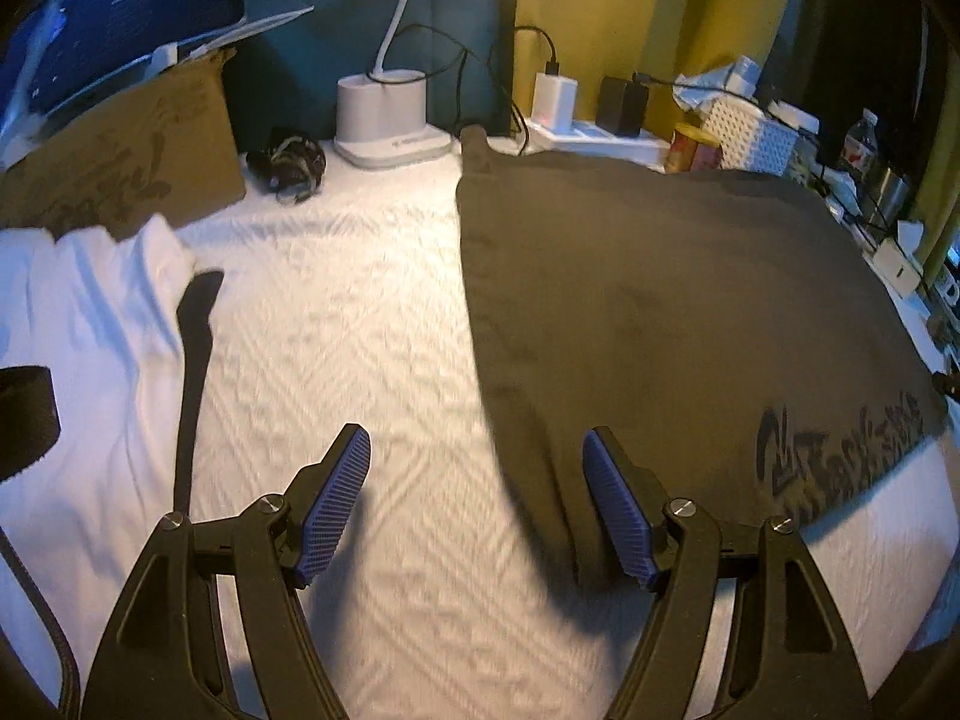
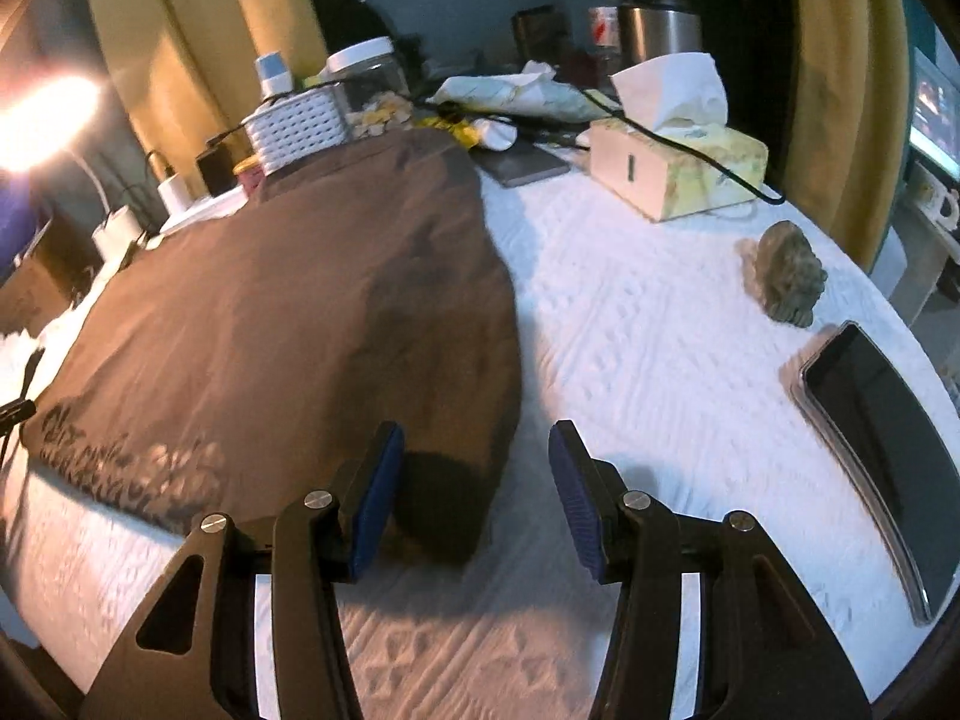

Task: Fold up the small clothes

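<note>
Both hand-held grippers spread wide, holding nothing, over a brown shirt lying flat on the white surface.

Left hand-held gripper (image 1: 477, 501) straddles the shirt's (image 1: 690, 324) left edge, right pad over cloth, left pad over bare surface (image 1: 336, 312); contact unclear. Right hand-held gripper (image 2: 477, 501) sits at the shirt's (image 2: 288, 312) right near corner, fingers apart, left pad above the cloth. Shirt's long axis runs near to far, printed lettering (image 1: 840, 456) along the near end. Phone (image 2: 882, 450) lies at near right, small figurine (image 2: 786, 276) behind it, tissue box (image 2: 678, 168) further back. White cloth (image 1: 90, 324) at left, cardboard (image 1: 120, 162) beyond. Lamp base (image 1: 384, 120), chargers and white basket (image 1: 750, 138) crowd the far edge, touching the shirt's far end.
</note>
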Demonstrator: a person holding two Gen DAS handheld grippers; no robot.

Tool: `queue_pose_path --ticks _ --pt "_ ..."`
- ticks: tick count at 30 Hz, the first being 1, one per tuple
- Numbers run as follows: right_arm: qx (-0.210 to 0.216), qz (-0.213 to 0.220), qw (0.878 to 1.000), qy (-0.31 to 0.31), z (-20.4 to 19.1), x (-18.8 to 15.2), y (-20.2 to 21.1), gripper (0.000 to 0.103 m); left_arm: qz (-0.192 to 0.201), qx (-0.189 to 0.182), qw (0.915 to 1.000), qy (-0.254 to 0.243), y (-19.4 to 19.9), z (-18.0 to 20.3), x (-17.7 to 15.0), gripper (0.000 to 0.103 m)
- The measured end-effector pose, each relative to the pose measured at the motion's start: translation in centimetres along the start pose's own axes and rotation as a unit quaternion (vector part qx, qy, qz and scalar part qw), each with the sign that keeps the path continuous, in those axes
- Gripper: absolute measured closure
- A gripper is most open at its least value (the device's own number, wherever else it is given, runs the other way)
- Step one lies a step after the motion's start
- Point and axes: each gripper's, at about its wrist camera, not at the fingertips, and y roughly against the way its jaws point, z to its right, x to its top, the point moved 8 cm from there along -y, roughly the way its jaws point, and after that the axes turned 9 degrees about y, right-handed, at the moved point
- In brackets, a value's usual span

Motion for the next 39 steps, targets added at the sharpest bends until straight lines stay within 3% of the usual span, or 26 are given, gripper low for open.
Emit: queue_pose_path --ticks 3,5,8,17,18,19,20,23,39 --pt "0.004 -0.004 1.000 0.007 -0.6 -0.4 0.2 0.052 -0.004 -0.014 0.9999 -0.009 0.5 0.5 -1.0 0.030" --pt "0.012 -0.008 1.000 0.010 -0.9 -0.7 0.1 0.067 0.000 -0.026 0.9996 -0.011 0.9 1.0 -1.4 0.030" --pt "0.012 -0.012 1.000 0.022 -1.6 -0.9 0.0 0.078 -0.016 -0.041 0.9990 -0.004 0.4 1.4 -2.3 0.033" --pt "0.019 -0.005 0.999 0.039 -2.2 -0.7 0.0 0.093 -0.017 -0.024 0.9990 -0.035 -0.1 2.7 -2.5 0.042" --pt "0.019 -0.001 0.999 0.037 -2.0 -0.7 0.2 0.094 -0.017 -0.029 0.9988 -0.036 0.0 2.9 -2.6 0.063" --pt "0.018 0.002 0.999 0.036 -2.0 -0.7 0.4 0.094 -0.020 -0.048 0.9980 -0.034 0.3 3.3 -2.7 0.098" --pt "0.017 0.005 0.999 0.035 -2.0 -0.7 0.6 0.094 -0.027 -0.061 0.9974 -0.029 0.4 3.5 -2.9 0.098" --pt "0.011 0.010 0.999 0.039 -1.9 -0.6 1.2 0.094 -0.017 -0.036 0.9986 -0.034 1.1 3.8 -3.2 0.099" --pt "-0.021 0.015 0.998 0.064 -1.9 -2.5 3.8 0.094 -0.024 -0.048 0.9976 -0.045 4.8 4.4 -6.0 0.099"
